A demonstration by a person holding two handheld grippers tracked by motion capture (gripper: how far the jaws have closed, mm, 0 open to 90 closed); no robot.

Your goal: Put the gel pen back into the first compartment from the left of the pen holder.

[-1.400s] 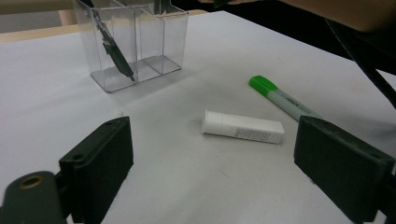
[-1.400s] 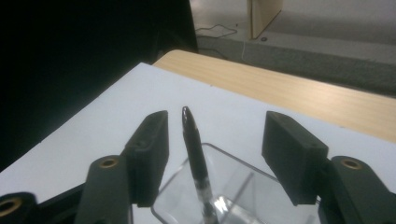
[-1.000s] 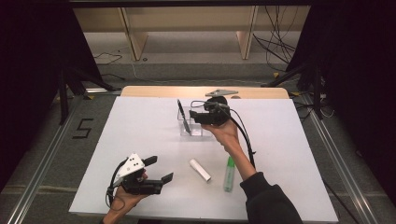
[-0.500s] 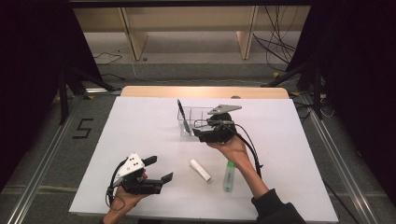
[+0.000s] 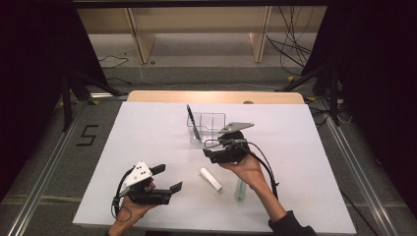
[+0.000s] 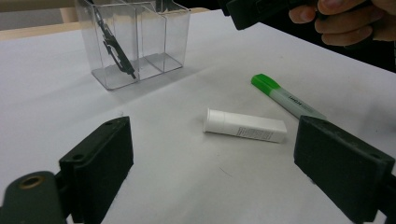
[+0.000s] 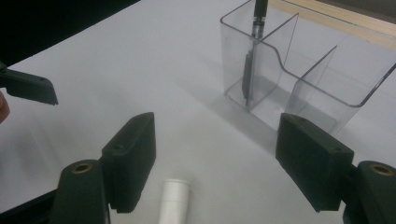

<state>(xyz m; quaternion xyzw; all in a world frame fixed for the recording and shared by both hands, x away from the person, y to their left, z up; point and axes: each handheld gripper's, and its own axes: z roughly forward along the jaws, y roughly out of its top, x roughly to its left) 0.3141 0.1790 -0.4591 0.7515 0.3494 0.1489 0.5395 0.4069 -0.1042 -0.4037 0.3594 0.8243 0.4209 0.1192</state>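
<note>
Below the right tool (image 5: 210, 151), white tube (image 5: 210, 179) lies diagonally, cap far-left.

One clear organizer (image 5: 209, 125) stands on the tabletop (image 5: 147, 132), with three compartments. One black pen (image 5: 193, 123) leans inside its end compartment. In front of the organizer lie one white tube (image 5: 210, 178) and one green highlighter (image 5: 240, 189). Two grippers are present: left gripper (image 5: 164, 178), right gripper (image 5: 212, 150).
</note>
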